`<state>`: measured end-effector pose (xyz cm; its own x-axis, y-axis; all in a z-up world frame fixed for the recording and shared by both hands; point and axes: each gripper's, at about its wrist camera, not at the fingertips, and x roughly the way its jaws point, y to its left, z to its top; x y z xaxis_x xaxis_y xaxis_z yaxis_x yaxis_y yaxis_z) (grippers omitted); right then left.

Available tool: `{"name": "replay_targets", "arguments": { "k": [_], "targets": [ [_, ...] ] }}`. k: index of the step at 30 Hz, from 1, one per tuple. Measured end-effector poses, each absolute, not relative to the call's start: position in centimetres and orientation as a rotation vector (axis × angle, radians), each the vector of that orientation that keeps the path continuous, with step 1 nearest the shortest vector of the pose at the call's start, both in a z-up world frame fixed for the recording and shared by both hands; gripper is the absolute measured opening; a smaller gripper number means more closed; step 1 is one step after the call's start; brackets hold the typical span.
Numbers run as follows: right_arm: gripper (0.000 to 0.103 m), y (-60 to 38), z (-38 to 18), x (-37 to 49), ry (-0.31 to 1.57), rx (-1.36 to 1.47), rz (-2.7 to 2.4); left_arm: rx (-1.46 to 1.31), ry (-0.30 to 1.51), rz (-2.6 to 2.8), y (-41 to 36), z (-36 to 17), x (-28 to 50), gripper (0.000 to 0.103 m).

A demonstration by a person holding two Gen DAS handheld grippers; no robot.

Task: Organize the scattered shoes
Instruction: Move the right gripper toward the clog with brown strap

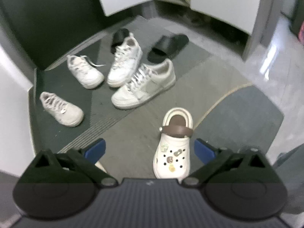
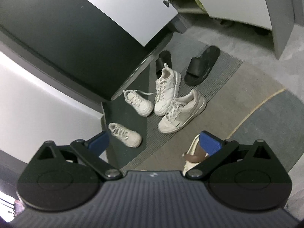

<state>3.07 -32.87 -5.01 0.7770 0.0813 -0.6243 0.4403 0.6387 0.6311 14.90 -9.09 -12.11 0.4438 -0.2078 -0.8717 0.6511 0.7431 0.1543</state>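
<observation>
Hanging wide open, left claw [image 1: 150, 150] holds nothing above clog [image 1: 172, 148].

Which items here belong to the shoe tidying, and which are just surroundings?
Job:
- four white lace-up sneakers
- two black rubber slides
- cream clog with brown strap

Surroundings:
- grey ribbed doormat
- white cabinet doors
</observation>
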Motion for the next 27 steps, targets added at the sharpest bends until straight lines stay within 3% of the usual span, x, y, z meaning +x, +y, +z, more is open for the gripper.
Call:
{"name": "replay_targets", "arguments": {
  "k": [10, 27],
  "targets": [
    [0.103, -31.3, -4.6, 3.2, 0.679, 0.806, -0.207, 0.313, 1.015, -0.447, -6.3, -4.0, 10.1, 0.101],
    [0.103, -26.3, -6.6, 6.0, 0.947, 0.43, -0.129, 0.276, 0.962, -0.375, -3.2, -0.9, 5.5, 0.101]
  ]
}}
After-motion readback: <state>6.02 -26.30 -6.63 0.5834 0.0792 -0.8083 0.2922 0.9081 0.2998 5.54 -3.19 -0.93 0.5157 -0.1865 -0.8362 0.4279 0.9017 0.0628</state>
